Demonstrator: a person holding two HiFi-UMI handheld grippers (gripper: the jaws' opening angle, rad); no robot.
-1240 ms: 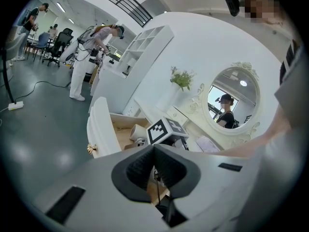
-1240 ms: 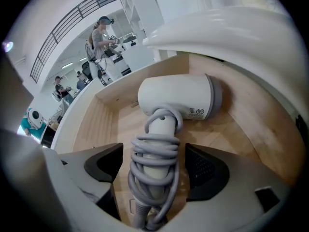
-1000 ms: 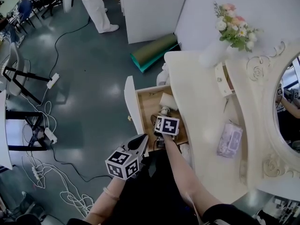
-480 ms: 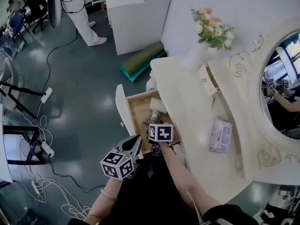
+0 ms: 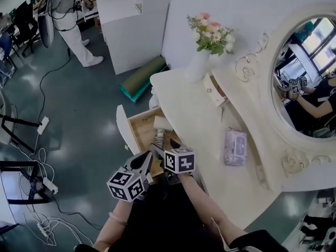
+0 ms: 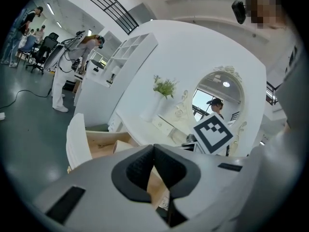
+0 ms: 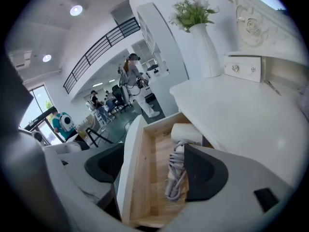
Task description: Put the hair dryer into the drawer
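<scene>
The left gripper point(image 6: 154, 153) shows its dark padded jaws pressed together, nothing between them. Just beyond them a wooden drawer point(image 6: 99, 146) stands pulled open. Above the drawer are a vase of flowers point(image 6: 161, 93) and an oval mirror point(image 6: 217, 98). A marker cube point(image 6: 213, 133) hangs beside the drawer, below the mirror.

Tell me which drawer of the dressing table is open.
The big wooden drawer under the tabletop: it is pulled out, with the hair dryer inside. The small drawer beside the vase is shut.
</scene>
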